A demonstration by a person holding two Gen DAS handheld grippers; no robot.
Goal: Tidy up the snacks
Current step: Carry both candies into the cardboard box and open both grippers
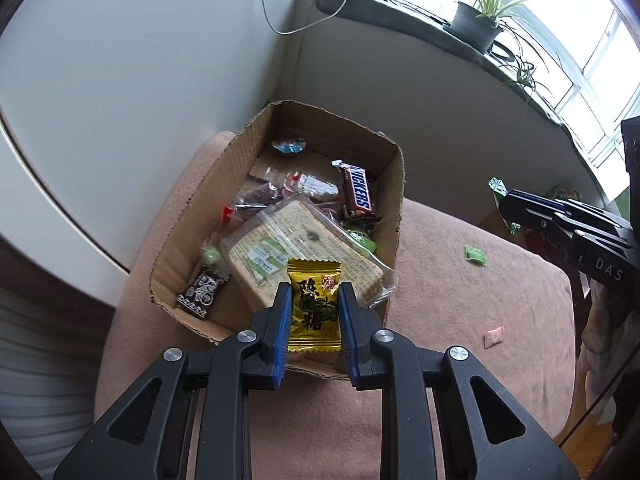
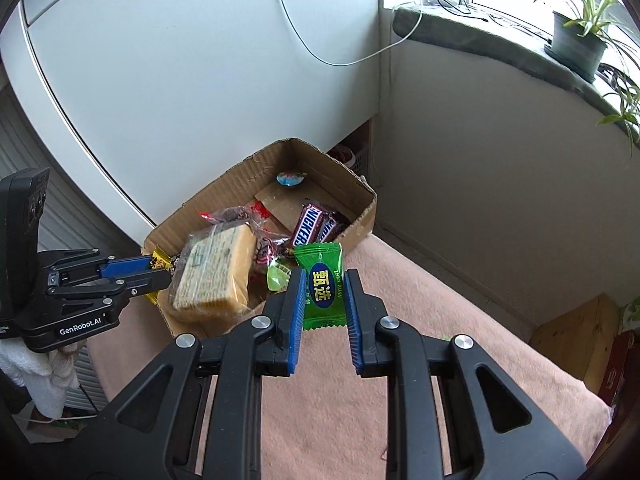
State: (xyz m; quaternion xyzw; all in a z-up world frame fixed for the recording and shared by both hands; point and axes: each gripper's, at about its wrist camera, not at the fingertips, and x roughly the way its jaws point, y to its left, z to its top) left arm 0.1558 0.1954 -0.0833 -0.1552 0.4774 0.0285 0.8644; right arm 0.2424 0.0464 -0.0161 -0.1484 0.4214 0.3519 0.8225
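1. The pink cushion (image 1: 460,280) carries the cardboard box (image 1: 394,216), which sits at its far end against the white wall.
2. Inside the box, a wrapped wafer block (image 1: 280,240) fills the near half; a Snickers bar (image 1: 358,190) leans on the right wall.
3. The left gripper (image 1: 314,300) pinches a yellow candy (image 1: 315,296) over the box's near edge (jaws nearly closed on the wrapper).
4. The right gripper (image 2: 322,290) clamps a green candy (image 2: 322,284) just right of the box.
5. One small green sweet (image 1: 475,255) lies on the cushion, well right of the box.
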